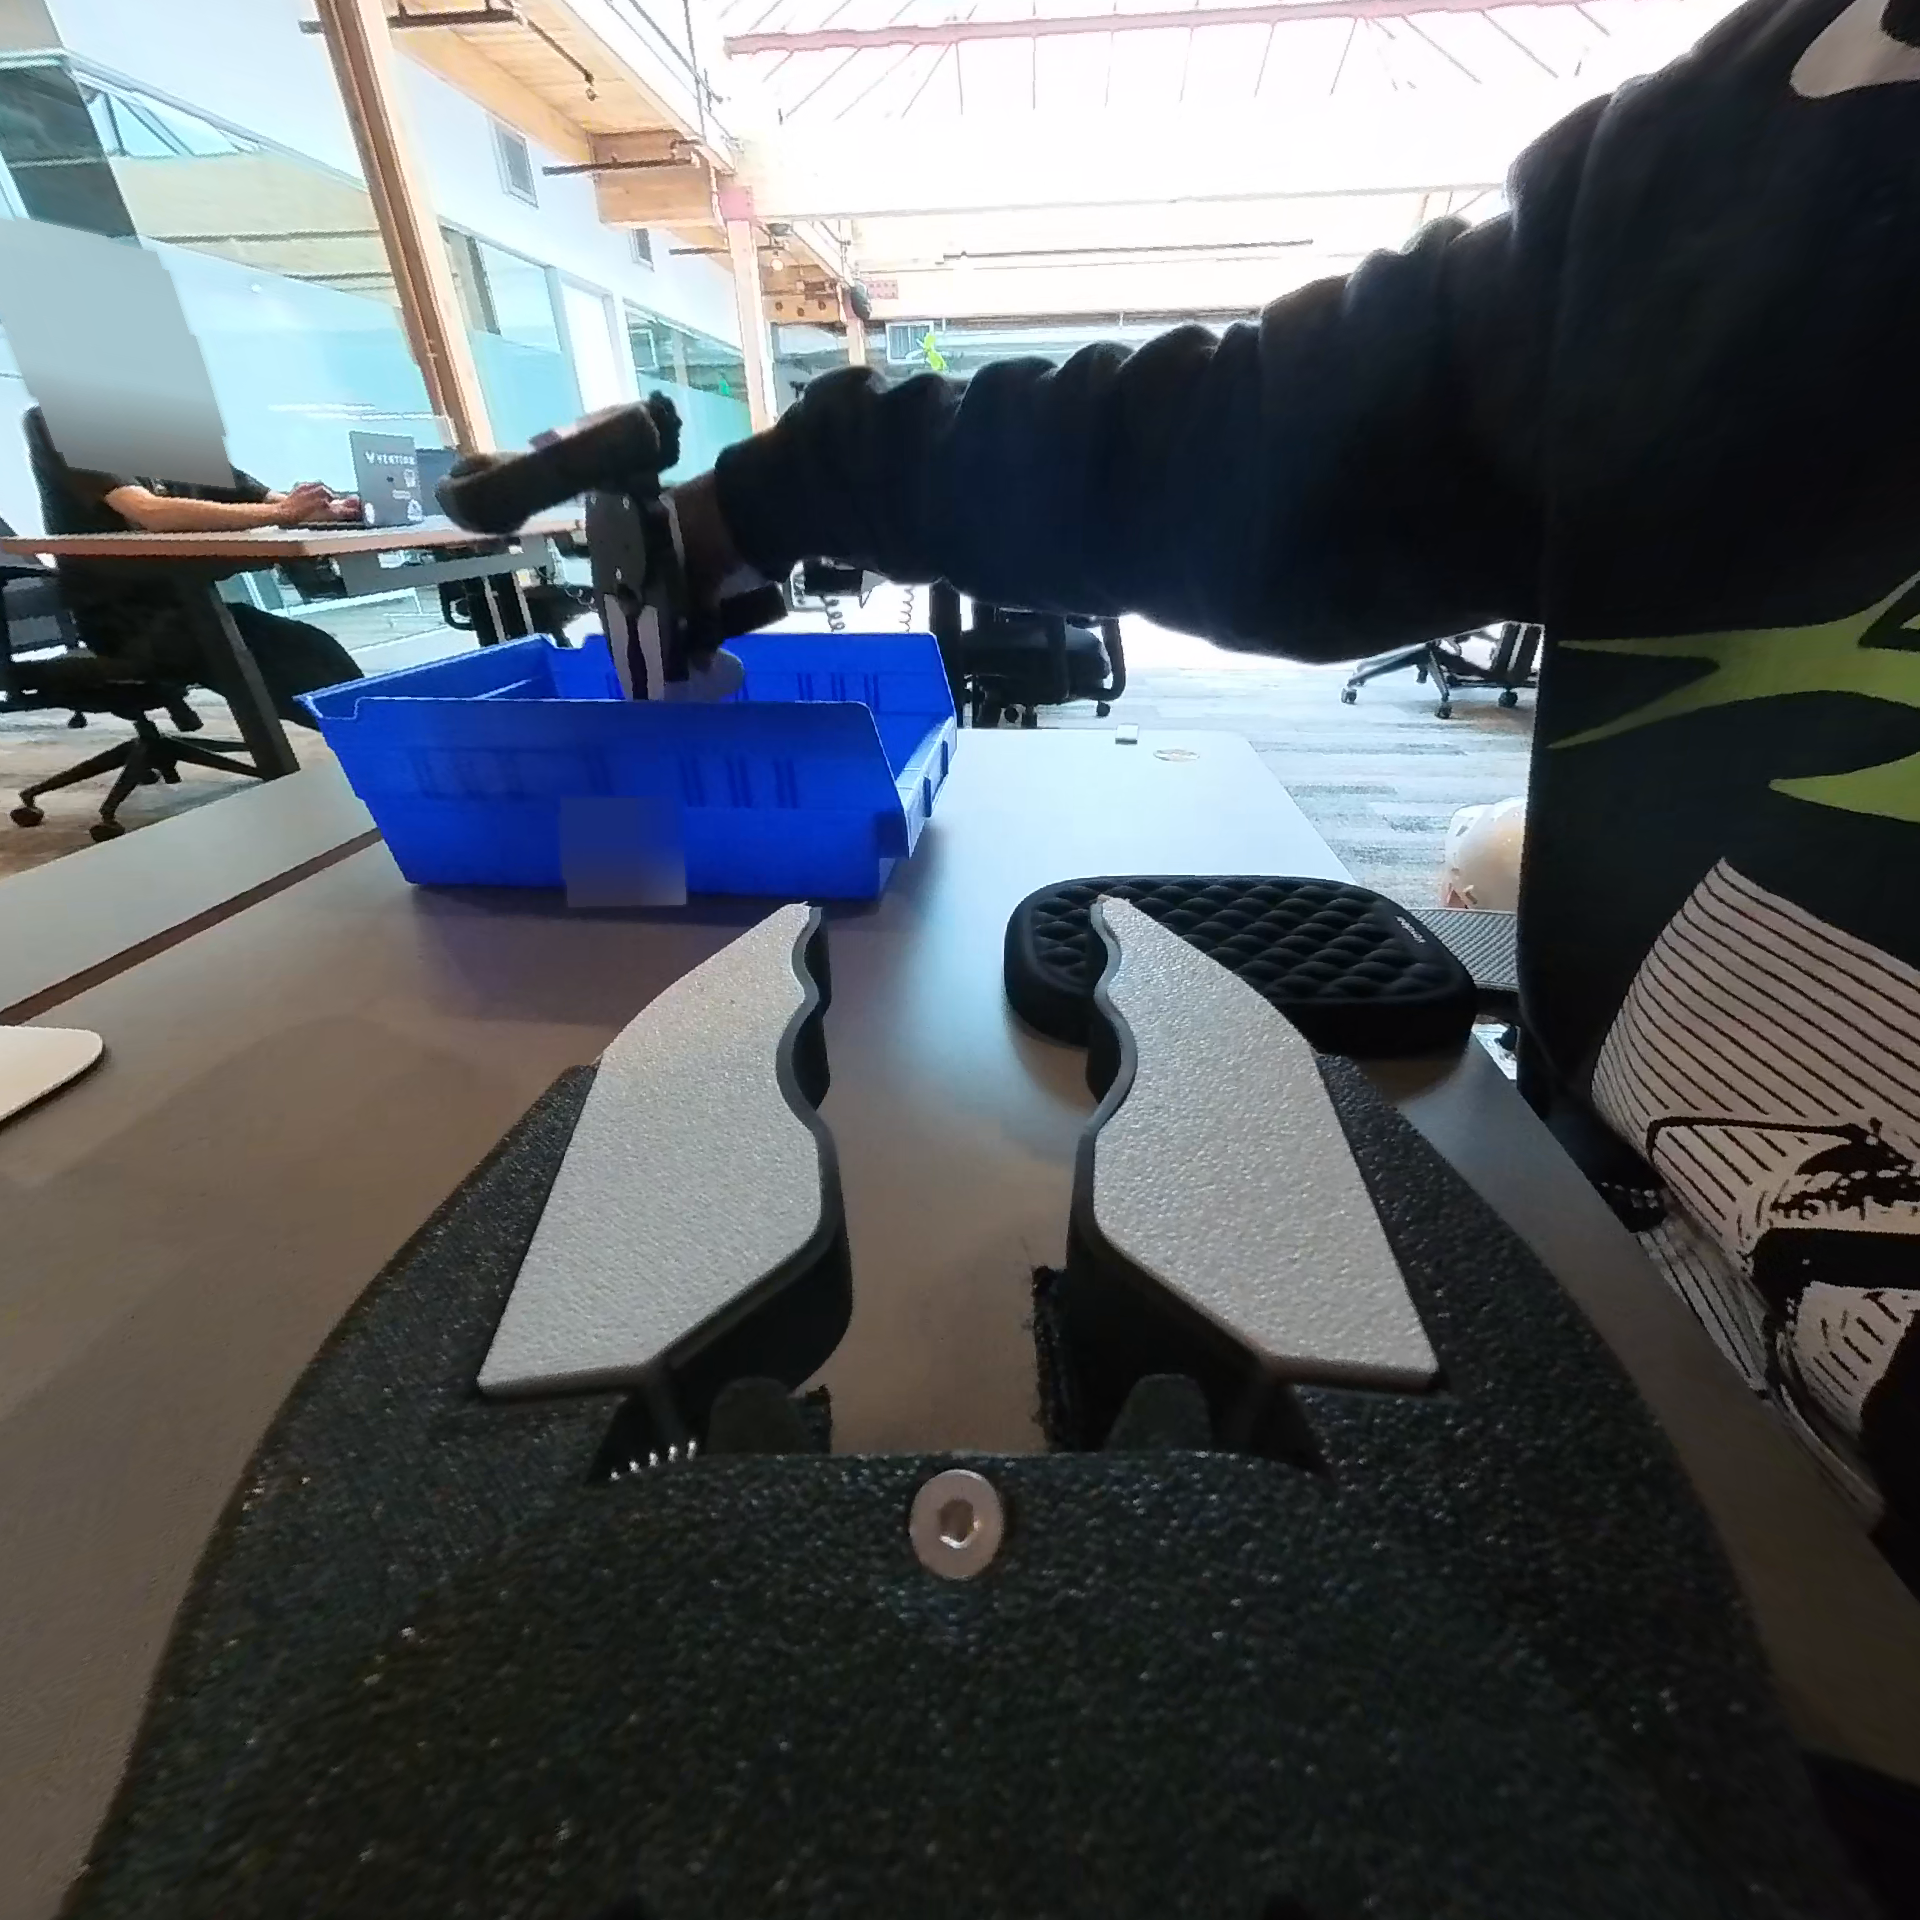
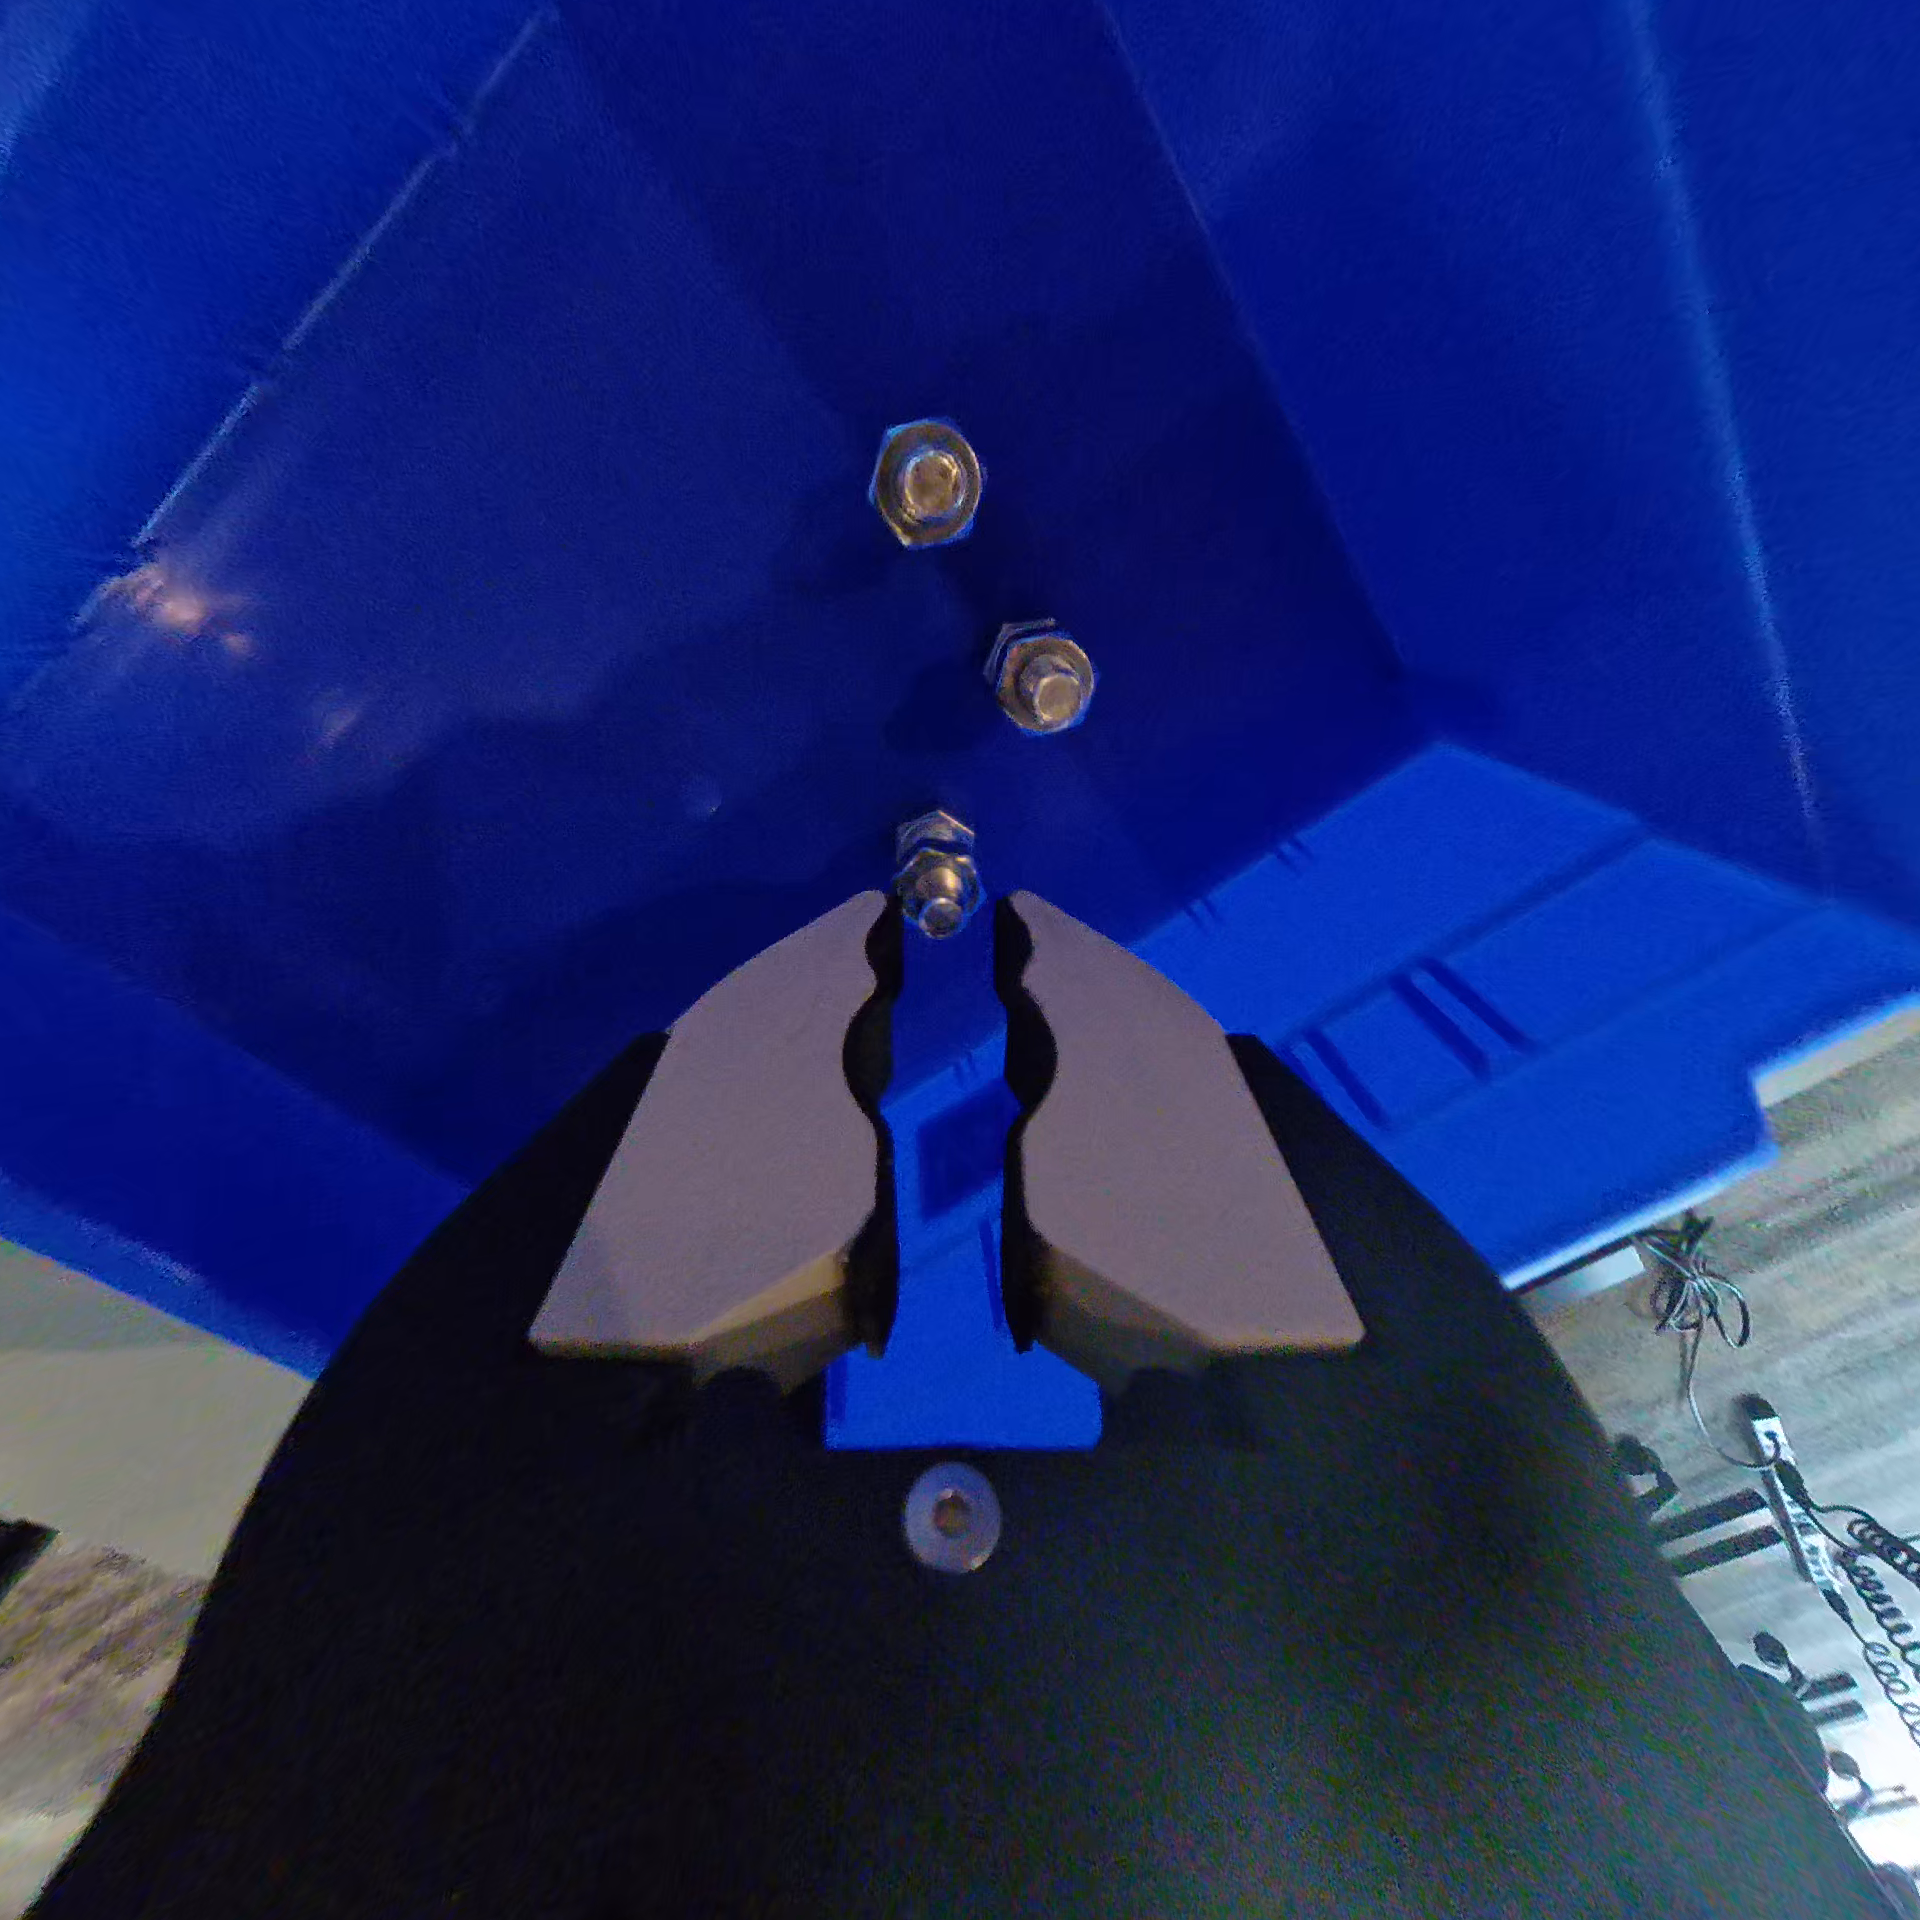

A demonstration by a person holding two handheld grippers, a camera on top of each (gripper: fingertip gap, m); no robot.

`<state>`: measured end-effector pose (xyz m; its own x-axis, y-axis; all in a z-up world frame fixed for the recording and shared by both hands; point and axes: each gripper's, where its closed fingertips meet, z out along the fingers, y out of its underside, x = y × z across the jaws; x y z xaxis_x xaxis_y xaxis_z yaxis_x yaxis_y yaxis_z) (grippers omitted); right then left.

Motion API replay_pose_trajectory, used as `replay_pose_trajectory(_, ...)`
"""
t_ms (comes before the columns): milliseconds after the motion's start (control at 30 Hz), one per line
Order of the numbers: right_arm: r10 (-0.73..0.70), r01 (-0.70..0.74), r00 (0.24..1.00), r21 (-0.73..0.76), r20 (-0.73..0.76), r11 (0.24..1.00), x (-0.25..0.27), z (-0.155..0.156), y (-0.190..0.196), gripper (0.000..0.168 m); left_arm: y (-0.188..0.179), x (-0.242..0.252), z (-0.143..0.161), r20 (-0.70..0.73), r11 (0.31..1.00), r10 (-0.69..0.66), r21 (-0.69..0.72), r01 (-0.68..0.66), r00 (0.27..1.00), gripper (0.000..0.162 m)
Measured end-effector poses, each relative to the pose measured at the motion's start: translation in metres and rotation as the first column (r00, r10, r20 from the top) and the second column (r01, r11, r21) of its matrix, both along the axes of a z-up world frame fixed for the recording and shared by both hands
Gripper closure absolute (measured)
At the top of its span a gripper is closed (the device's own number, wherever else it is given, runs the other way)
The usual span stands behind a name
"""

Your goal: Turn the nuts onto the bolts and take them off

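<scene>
Three steel bolts with nuts on them stand in a row on the floor of a blue bin [image 2: 520,520]: a far one [image 2: 927,486], a middle one [image 2: 1043,677] and a near one [image 2: 935,871]. My right gripper [image 2: 943,914] points down into the bin, jaws a little apart, its tips on either side of the near bolt's end without clamping it. In the left wrist view the right gripper [image 1: 649,665] reaches into the blue bin [image 1: 644,790]. My left gripper [image 1: 956,914] is open and empty, low over the grey table [image 1: 260,987].
A black quilted wrist pad [image 1: 1278,956] lies right of my left gripper. A person's dark sleeve [image 1: 1247,488] crosses above the table. A white object's corner [image 1: 42,1060] lies at the left. Another person sits at a desk with a laptop [image 1: 382,478] behind.
</scene>
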<state>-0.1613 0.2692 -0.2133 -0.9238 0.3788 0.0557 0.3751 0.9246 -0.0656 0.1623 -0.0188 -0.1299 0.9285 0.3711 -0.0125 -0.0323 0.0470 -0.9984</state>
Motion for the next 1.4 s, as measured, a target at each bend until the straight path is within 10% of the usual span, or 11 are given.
replay_pose_trajectory(33, 0.001, -0.001, 1.0, 0.001, -0.002, 1.0, 0.0, 0.002, 0.0, 0.152, 0.0, 0.0, 0.0, 0.0, 1.0, -0.001, -0.001, 0.001, 1.0, 0.115)
replay_pose_trajectory(467, -0.114, 0.016, 0.954, -0.331, -0.279, 0.944, 0.037, 0.099, -0.052, 0.102, 0.001, 0.0, 0.0, -0.005, 1.0, 0.002, -0.004, -0.002, 1.0, 0.115)
replay_pose_trajectory(933, -0.406, -0.147, 0.787, -0.781, -0.463, 0.607, 0.148, 0.172, -0.139, 0.105, -0.015, -0.008, 0.016, -0.031, 0.993, 0.111, 0.033, -0.11, 0.993, 0.115)
replay_pose_trajectory(1200, -0.584, -0.275, 0.603, -0.83, -0.542, 0.486, 0.147, 0.171, -0.141, 0.114, -0.087, -0.008, 0.068, -0.001, 0.916, 0.4, 0.042, -0.399, 0.917, 0.113)
replay_pose_trajectory(1400, -0.583, -0.314, 0.608, -0.838, -0.538, 0.446, 0.151, 0.165, -0.14, 0.117, -0.196, 0.013, 0.098, -0.015, 0.752, 0.641, -0.183, -0.633, 0.767, 0.114)
